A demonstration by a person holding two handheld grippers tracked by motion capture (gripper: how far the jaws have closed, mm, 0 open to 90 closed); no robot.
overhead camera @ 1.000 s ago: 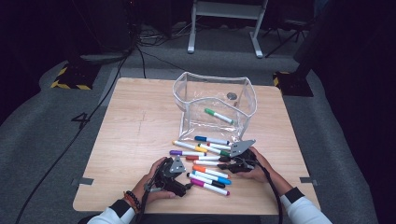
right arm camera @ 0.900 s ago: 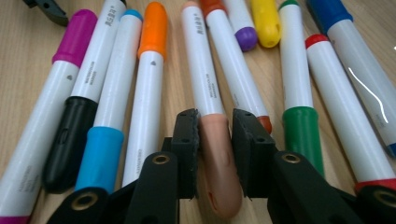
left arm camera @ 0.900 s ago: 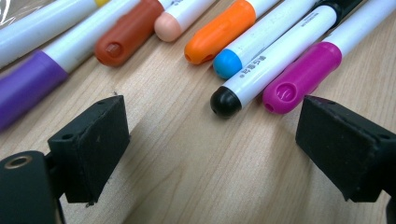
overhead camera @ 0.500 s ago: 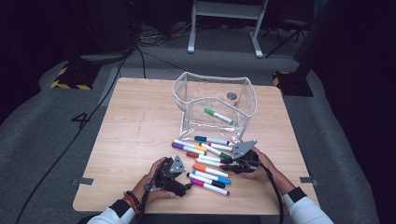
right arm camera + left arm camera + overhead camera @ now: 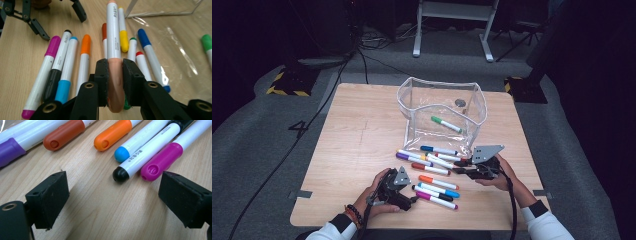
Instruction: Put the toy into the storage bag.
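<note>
My right gripper [image 5: 115,67] is shut on the pale peach cap of a white marker [image 5: 113,30], held just above the other markers on the table. In the high view the right gripper [image 5: 460,168] is at the right end of the scattered markers [image 5: 434,161]. My left gripper [image 5: 115,192] is open and low over the wood, with black [image 5: 147,155], magenta [image 5: 162,161], blue [image 5: 135,143] and orange [image 5: 112,133] marker ends just ahead of its jaws. In the high view the left gripper [image 5: 411,199] sits at the front left of the group. A clear pouch [image 5: 412,107] stands behind, holding a green marker [image 5: 446,124].
The wooden table [image 5: 362,135] has bare room on its left half. Its front edge lies close below both hands. The pouch's open side faces the markers, its plastic flap [image 5: 175,32] lying on the table. Cables and stand legs [image 5: 452,30] are on the floor beyond.
My right gripper has moved a little to the right and away with the peach-capped marker in it. The left gripper has stayed where it was.
</note>
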